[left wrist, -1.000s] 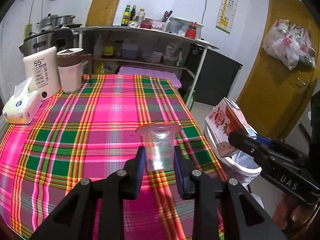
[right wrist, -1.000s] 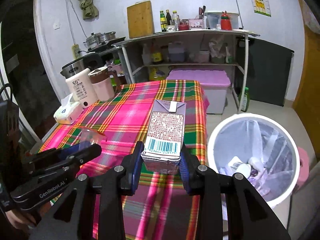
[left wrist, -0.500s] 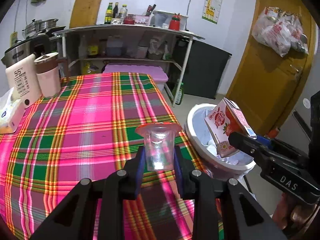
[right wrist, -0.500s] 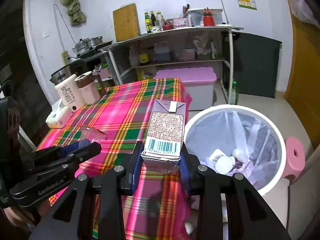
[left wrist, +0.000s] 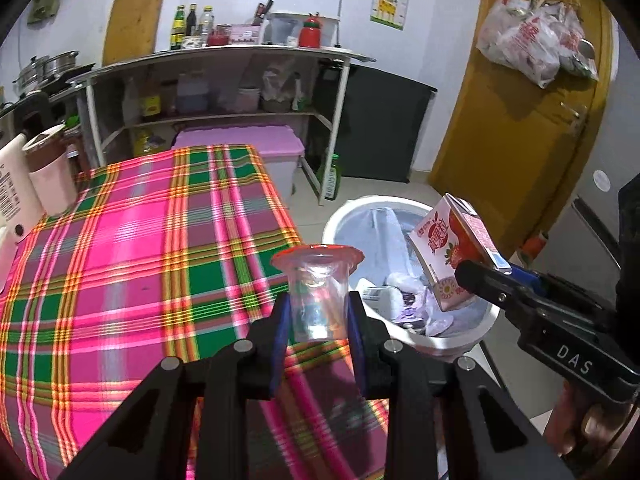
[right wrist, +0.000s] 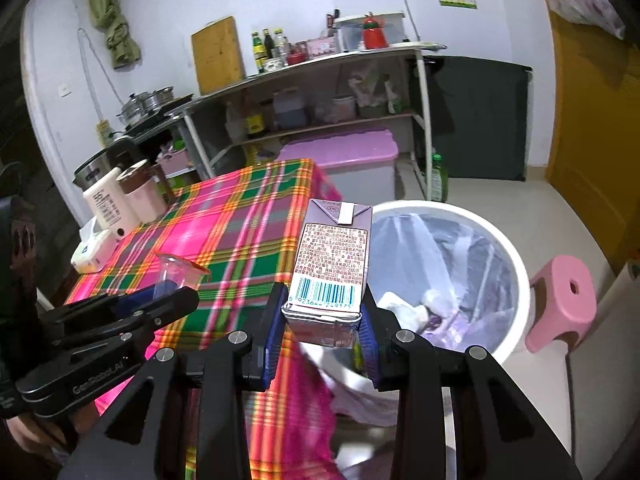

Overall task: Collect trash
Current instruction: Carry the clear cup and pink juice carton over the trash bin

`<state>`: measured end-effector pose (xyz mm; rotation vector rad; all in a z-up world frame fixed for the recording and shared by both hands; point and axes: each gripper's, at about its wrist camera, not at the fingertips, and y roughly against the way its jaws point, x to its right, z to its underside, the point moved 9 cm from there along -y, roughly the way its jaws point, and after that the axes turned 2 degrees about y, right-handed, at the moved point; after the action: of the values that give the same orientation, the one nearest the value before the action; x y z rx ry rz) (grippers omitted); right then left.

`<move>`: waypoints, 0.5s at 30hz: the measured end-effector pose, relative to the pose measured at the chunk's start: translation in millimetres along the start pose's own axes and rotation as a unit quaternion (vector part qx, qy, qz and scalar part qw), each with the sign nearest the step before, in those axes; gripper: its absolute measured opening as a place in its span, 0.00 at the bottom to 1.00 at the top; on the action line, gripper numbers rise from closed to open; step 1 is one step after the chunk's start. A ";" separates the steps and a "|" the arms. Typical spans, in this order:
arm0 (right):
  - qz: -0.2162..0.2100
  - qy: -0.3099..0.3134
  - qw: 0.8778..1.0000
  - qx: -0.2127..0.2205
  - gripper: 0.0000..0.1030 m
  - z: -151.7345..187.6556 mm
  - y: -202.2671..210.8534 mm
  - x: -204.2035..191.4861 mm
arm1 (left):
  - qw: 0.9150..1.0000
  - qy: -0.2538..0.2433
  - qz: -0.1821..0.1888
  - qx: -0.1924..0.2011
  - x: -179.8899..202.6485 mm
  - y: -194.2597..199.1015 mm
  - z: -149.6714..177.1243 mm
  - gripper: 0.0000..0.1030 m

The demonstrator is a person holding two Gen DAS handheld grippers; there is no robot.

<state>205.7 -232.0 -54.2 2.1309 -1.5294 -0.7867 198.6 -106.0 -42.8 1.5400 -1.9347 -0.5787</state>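
Note:
My left gripper (left wrist: 318,316) is shut on a clear plastic cup (left wrist: 318,288) with a red rim, held upright over the table's right edge. My right gripper (right wrist: 324,324) is shut on a purple drink carton (right wrist: 332,264), barcode side facing the camera. The same carton (left wrist: 450,256) shows its strawberry face in the left wrist view, hanging above the white bin (left wrist: 460,340). The bin (right wrist: 516,280) stands on the floor beside the table, lined with a clear bag and holding several pieces of trash. In the right wrist view the cup (right wrist: 176,274) hangs left of the carton.
The table wears a pink and green plaid cloth (left wrist: 140,260). A pink mug (left wrist: 50,176), a white bottle and a tissue pack (right wrist: 94,252) sit at its far left. A pink stool (right wrist: 564,300) stands right of the bin. Shelves, a purple-lidded box and a yellow door lie beyond.
Both grippers have carried their loads rightward from over the table toward the bin. The bin now fills more of each view and the carton hangs over its rim.

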 end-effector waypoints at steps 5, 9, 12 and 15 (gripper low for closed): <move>0.013 -0.015 1.000 -0.002 0.34 1.5 0.2 21.6 | 1.000 -0.011 0.011 -0.007 16.5 -11.8 -1.7 0.28; 0.022 -0.025 0.999 -0.004 0.34 3.8 -0.1 35.7 | 1.000 -0.017 0.021 -0.014 27.3 -21.0 -2.7 0.28; 0.029 -0.034 0.999 -0.007 0.34 5.5 -1.3 45.7 | 0.999 -0.022 0.028 -0.018 35.1 -26.8 -3.8 0.28; 0.035 -0.040 0.999 -0.009 0.34 7.2 -2.6 53.9 | 0.999 -0.027 0.034 -0.021 42.3 -31.7 -5.7 0.28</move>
<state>216.0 -282.2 -72.6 2.0432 -1.6219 -0.8669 218.6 -154.4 -52.0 1.4403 -1.9951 -0.6322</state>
